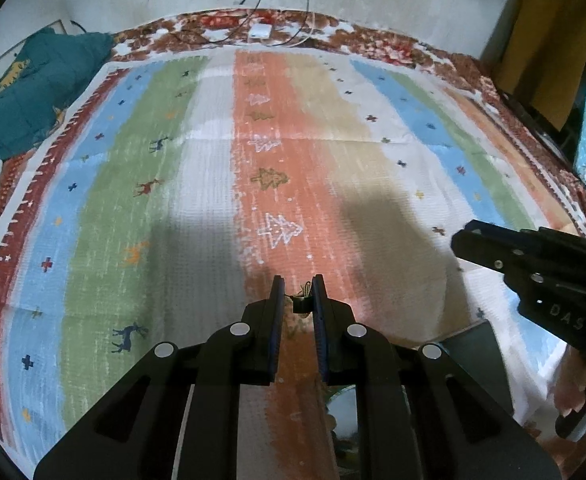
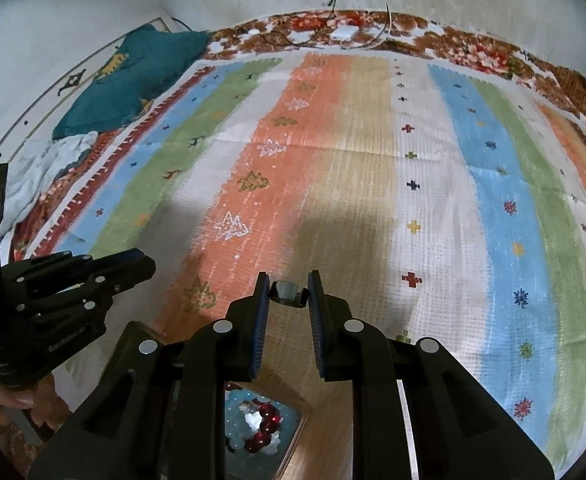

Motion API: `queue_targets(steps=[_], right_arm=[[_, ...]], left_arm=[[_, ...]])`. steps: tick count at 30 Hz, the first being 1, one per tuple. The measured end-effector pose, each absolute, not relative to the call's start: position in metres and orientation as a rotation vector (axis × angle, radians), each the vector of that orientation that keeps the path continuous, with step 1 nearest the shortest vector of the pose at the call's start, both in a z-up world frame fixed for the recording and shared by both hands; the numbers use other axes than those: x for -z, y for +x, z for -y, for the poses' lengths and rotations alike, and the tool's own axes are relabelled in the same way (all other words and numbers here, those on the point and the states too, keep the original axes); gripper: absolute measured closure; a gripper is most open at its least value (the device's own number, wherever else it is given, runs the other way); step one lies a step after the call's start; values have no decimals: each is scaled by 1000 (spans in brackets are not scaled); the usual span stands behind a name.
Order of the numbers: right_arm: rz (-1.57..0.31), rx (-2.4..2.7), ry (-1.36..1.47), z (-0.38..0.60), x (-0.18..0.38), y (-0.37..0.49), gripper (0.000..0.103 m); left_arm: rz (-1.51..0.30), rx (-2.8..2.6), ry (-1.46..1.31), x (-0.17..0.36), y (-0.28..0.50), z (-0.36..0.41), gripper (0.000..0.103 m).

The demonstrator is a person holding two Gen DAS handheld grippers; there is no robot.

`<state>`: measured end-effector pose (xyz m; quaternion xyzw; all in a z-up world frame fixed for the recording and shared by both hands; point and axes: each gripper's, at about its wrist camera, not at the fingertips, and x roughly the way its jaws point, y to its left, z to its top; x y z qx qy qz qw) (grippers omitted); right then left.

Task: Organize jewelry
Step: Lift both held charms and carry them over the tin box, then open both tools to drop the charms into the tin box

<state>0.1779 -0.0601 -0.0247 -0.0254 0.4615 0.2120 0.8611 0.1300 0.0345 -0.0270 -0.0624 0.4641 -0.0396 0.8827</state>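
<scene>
My left gripper [image 1: 297, 294] is shut on a small dark earring [image 1: 300, 302] with a thin gold hook, held above the striped rug [image 1: 213, 184]. My right gripper [image 2: 289, 290] is shut on a dark metal ring [image 2: 288, 293] pinched between its tips. Below the right gripper a wooden jewelry box [image 2: 293, 440] holds a red bead bracelet [image 2: 264, 424] over pale beads. In the left wrist view the right gripper [image 1: 493, 248] shows at the right edge. In the right wrist view the left gripper [image 2: 125, 268] shows at the left.
A dark open lid [image 1: 473, 344] and a round mirror [image 1: 343, 412] lie under the left gripper. A teal cloth [image 1: 37, 88] lies at the far left. A white charger [image 1: 260, 32] with cables sits at the rug's far edge. A yellow panel [image 1: 545, 48] stands far right.
</scene>
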Motion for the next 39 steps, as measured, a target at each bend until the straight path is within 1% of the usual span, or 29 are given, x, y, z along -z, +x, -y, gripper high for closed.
queue_targets(steps=[20,39], right_arm=[[-895,-494,-54,64,9,139,83],[-859,-549,-65,70,1,98,83]], left_arm=[[-872,108,-125,7,98,-22,90],[-844,143,-107,3,65,-14,90]])
